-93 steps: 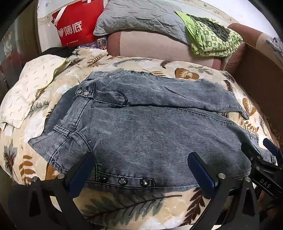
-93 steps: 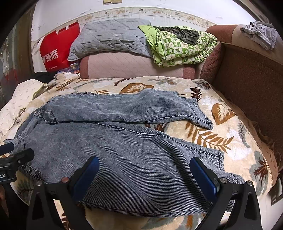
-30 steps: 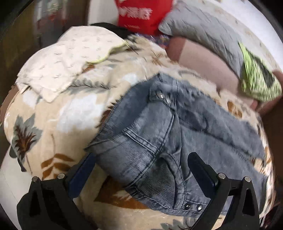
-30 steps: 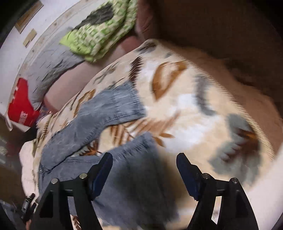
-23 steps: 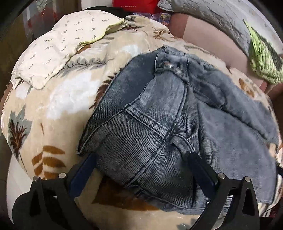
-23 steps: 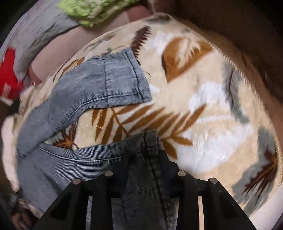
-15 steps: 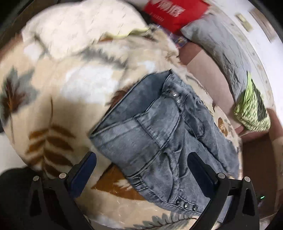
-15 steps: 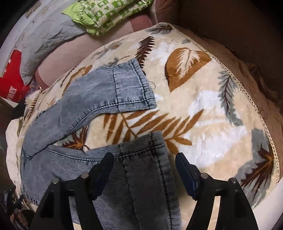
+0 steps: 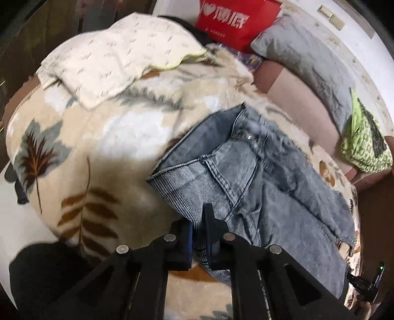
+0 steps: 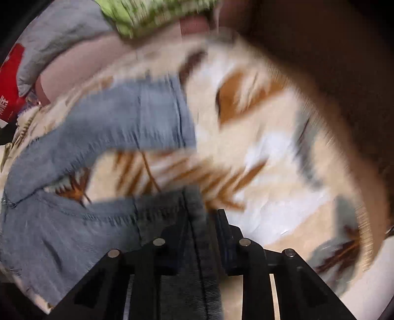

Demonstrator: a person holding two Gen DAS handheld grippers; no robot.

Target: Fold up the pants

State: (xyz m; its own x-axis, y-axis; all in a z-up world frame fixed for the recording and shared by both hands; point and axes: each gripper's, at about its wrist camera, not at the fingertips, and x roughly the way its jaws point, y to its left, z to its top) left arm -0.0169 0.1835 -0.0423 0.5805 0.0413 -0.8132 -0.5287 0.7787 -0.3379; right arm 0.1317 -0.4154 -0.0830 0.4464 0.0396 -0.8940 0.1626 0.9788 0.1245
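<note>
Pants (image 9: pixel 258 187) sprawl across frame centre on the leaf-print bed (image 9: pixel 81 137); left gripper (image 9: pixel 200 229) fingers closing onto the waistband. Right wrist view, blurred: right gripper (image 10: pixel 200 231) fingers closing around the hem at lower centre. Best lift both ends level.

Pants (image 9: pixel 248 177): grey-blue washed denim, matt, ribbed weave, stitched seams, shiny metal studs. Blanket (image 9: pixel 81 147): plush fleece, leaf print, soft nap. Left claw (image 9: pixel 200 236): matt black plastic, blue pads, bright metal pins. Bag (image 9: pixel 234 19): glossy red. Cushion (image 9: pixel 305 59): grey quilted cloth, matt.
</note>
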